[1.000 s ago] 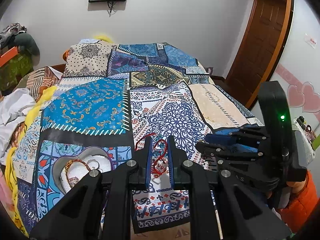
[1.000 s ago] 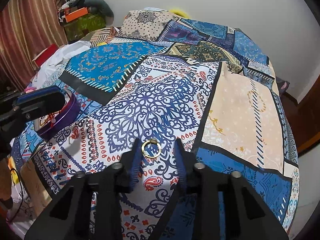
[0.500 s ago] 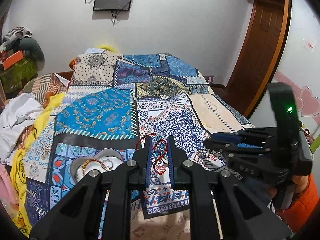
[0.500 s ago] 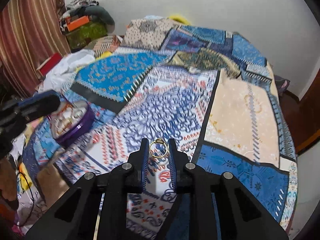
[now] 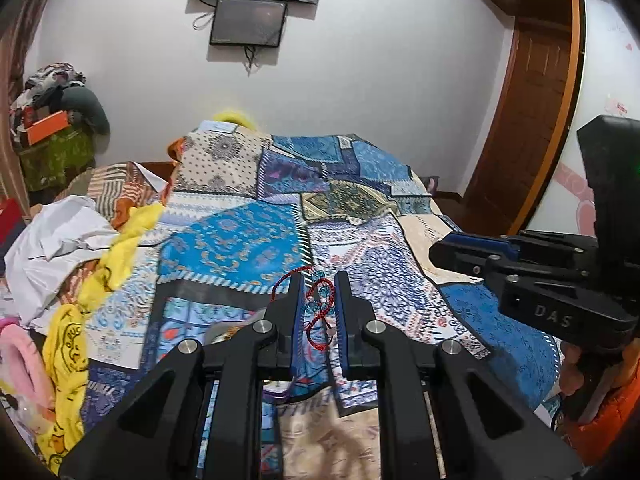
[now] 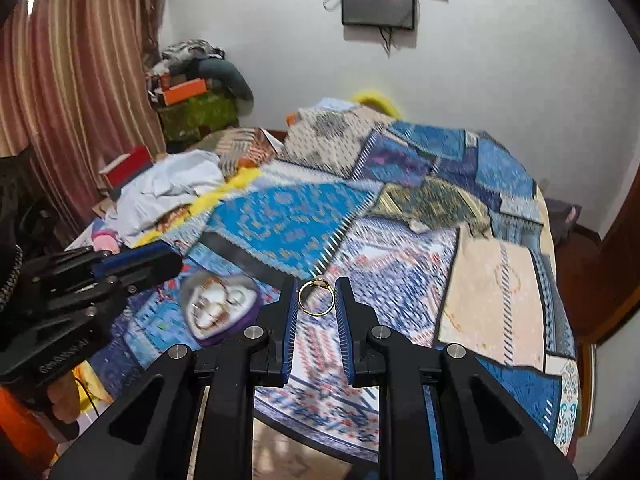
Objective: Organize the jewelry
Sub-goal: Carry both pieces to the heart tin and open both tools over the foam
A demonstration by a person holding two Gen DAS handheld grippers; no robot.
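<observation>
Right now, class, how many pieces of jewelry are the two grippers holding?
2: a red cord bracelet in the left gripper, a gold ring in the right gripper. More may lie hidden in the heart-shaped box.

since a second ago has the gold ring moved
Yes. The gold ring, then lying on the bedspread, is now lifted clear of it, clamped in the right gripper.

Ahead of your fingers lies a bed (image 5: 256, 240) under a patchwork cover (image 6: 400, 208) in blue and cream. Behind it you see a white wall (image 5: 380, 60) with a dark screen (image 5: 248, 22). Far left of your fingers hangs a striped curtain (image 6: 80, 80); to the right stands a brown wooden door (image 5: 520, 128).
</observation>
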